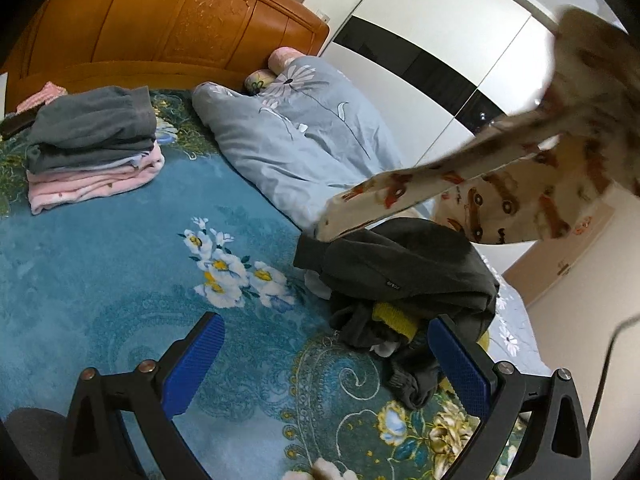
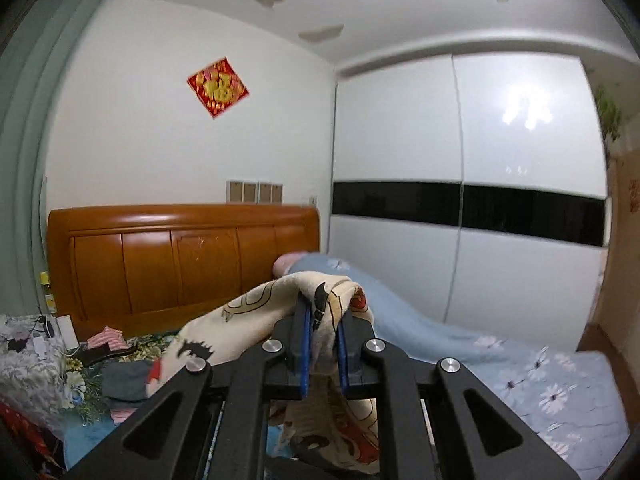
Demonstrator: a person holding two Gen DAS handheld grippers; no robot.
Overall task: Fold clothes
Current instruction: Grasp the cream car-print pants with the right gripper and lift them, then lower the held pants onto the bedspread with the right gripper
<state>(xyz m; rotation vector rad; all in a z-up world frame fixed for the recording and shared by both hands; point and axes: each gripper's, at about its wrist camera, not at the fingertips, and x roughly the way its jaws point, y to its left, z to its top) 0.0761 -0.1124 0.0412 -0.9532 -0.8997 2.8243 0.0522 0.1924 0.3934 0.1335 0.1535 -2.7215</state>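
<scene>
Bed with teal floral bedspread (image 1: 120, 264), glossy wooden headboard (image 1: 160, 20) upper left, white wardrobe (image 1: 420, 40) with black band upper right. Right gripper (image 2: 323, 344) clamped on soft cream cartoon-print garment (image 2: 256, 312); same garment (image 1: 500, 184) hangs blurred at right of left wrist view, top cut off. Left gripper (image 1: 324, 364) jaws apart, nothing between them. Folded grey/pink stack (image 1: 92, 148) centre left. Rumpled dark pile (image 1: 400, 280) lower centre partly hides something yellow. Blue-grey duvet (image 1: 304, 136) centre

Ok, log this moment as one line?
right gripper: shut on printed garment, lifted | left gripper: open over bed | folded stack | unfolded pile
</scene>
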